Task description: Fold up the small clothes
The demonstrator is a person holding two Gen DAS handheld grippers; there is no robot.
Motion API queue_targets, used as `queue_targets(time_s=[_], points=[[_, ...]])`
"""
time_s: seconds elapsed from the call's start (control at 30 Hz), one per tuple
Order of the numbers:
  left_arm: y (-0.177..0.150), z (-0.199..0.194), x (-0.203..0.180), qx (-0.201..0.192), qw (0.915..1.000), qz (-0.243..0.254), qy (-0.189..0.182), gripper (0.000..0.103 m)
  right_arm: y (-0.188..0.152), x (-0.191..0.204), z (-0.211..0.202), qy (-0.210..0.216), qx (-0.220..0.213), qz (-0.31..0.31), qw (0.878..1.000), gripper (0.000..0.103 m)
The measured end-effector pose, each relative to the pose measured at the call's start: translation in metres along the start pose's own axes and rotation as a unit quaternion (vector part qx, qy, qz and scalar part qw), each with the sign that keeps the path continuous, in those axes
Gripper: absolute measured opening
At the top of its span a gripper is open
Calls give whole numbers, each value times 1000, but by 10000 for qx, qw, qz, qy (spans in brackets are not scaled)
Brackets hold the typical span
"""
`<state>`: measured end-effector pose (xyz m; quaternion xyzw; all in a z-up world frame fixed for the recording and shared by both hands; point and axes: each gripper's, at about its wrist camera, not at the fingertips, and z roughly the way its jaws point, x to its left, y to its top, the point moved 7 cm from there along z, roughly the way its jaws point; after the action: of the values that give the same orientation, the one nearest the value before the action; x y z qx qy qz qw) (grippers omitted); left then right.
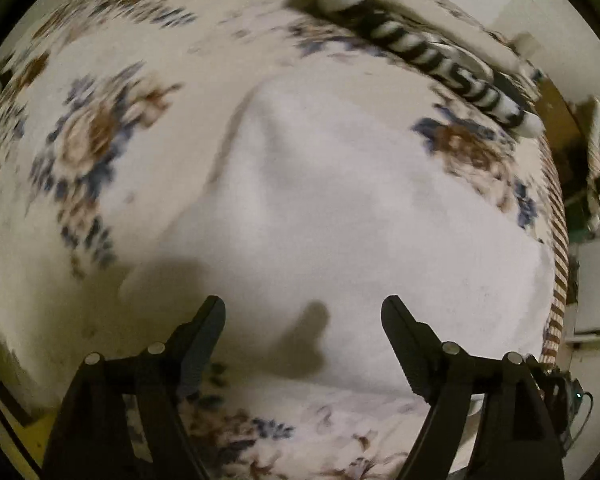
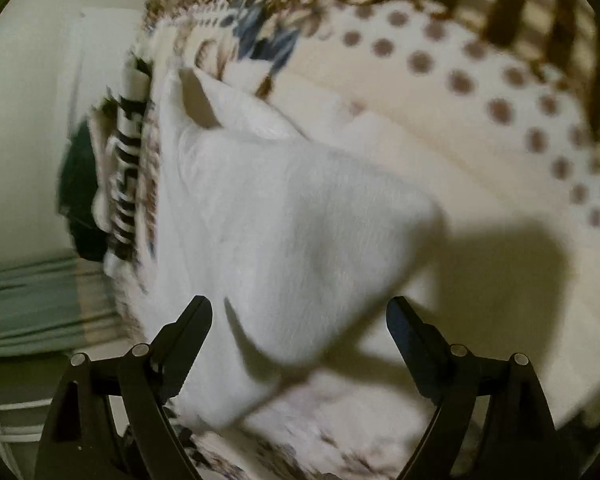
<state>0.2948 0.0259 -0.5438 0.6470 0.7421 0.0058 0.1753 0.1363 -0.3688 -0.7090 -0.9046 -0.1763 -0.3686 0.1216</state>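
A small white garment lies spread on a floral bedspread, with one raised crease running toward the top of the left wrist view. My left gripper hangs above its near edge, jaws wide apart, nothing between them. In the right wrist view the same white garment is blurred, and a loose corner of it sags between the fingers of my right gripper. That gripper is open, and its pads are not touching the cloth.
A black-and-white lettered piece of clothing lies beyond the white garment, also seen in the right wrist view. A brown-striped bed edge drops off at the right. Cream bedding with brown dots lies to the right.
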Motion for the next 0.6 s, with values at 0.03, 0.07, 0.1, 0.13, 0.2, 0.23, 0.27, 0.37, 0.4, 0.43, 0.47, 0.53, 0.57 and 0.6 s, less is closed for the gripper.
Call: queue_targets(time_s=[0.03, 0.07, 0.1, 0.13, 0.2, 0.23, 0.27, 0.37, 0.4, 0.43, 0.47, 0.53, 0.57, 0.6], points=[[2, 5, -7, -20, 10000, 61, -27, 80, 2, 0, 4, 99, -75, 30, 9999, 91], [4, 11, -14, -36, 9999, 136, -44, 80, 4, 2, 7, 256, -153, 85, 9995, 91], [5, 16, -18, -38, 9998, 211, -48, 80, 5, 4, 8, 397, -242, 135, 9988, 91], [9, 27, -25, 17, 9996, 294, -24, 80, 6, 9, 10, 610, -371, 154, 9973, 92], [15, 45, -32, 121, 9994, 326, -45, 80, 5, 18, 15, 789, -481, 114, 9957, 92], [14, 54, -31, 177, 9993, 338, -5, 80, 5, 22, 17, 915, -532, 108, 9943, 91], [15, 62, -29, 224, 9992, 323, 11, 80, 6, 24, 19, 1011, -566, 103, 9932, 91], [12, 70, -26, 229, 9990, 395, -27, 87, 11, 25, 32, 1075, -678, 85, 9919, 91], [12, 72, -25, 214, 9989, 406, -61, 91, 13, 24, 34, 1097, -726, 89, 9913, 91], [12, 74, -26, 222, 9988, 424, -119, 93, 15, 23, 36, 1150, -795, 134, 9901, 91], [13, 76, -27, 239, 9987, 440, -131, 95, 17, 25, 36, 1222, -866, 176, 9886, 91], [13, 81, -28, 272, 9984, 466, -153, 103, 18, 30, 35, 1351, -975, 219, 9858, 89], [14, 83, -29, 291, 9983, 486, -132, 103, 19, 30, 32, 1447, -1002, 240, 9841, 85], [15, 86, -30, 306, 9983, 497, -66, 103, 19, 34, 32, 1540, -995, 234, 9828, 70]])
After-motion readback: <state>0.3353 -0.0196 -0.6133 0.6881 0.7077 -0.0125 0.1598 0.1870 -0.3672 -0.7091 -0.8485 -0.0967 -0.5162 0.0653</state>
